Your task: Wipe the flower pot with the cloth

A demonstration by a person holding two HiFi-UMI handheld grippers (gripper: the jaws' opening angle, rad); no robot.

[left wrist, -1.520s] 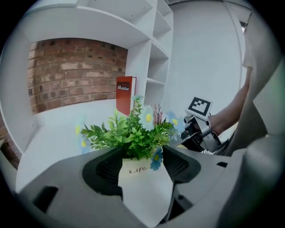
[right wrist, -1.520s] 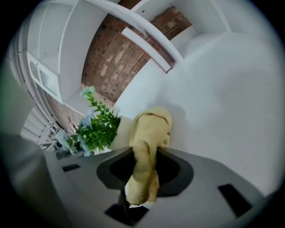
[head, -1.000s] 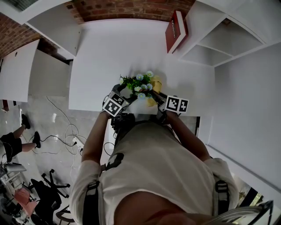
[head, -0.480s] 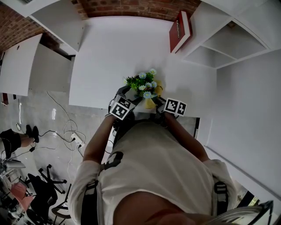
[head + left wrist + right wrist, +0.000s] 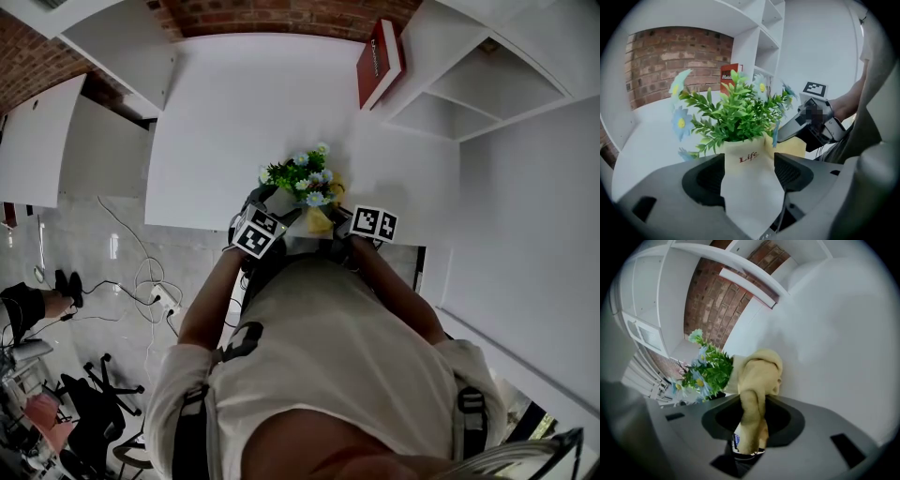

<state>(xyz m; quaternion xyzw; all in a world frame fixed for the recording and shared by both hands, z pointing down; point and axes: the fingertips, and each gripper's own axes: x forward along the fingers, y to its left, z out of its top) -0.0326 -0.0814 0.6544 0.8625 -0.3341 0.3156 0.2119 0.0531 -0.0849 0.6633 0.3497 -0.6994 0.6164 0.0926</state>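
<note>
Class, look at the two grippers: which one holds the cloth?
The right gripper: the yellow cloth is pinched in it, while the left gripper grips the flower pot instead.

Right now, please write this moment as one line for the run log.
left tongs: shut on flower pot | right tongs: shut on cloth | cloth: bunched beside pot | task: wiping stage

Right tongs [image 5: 751, 422] drew cloth [image 5: 758, 373] lower down flower pot [image 5: 749, 161] side
</note>
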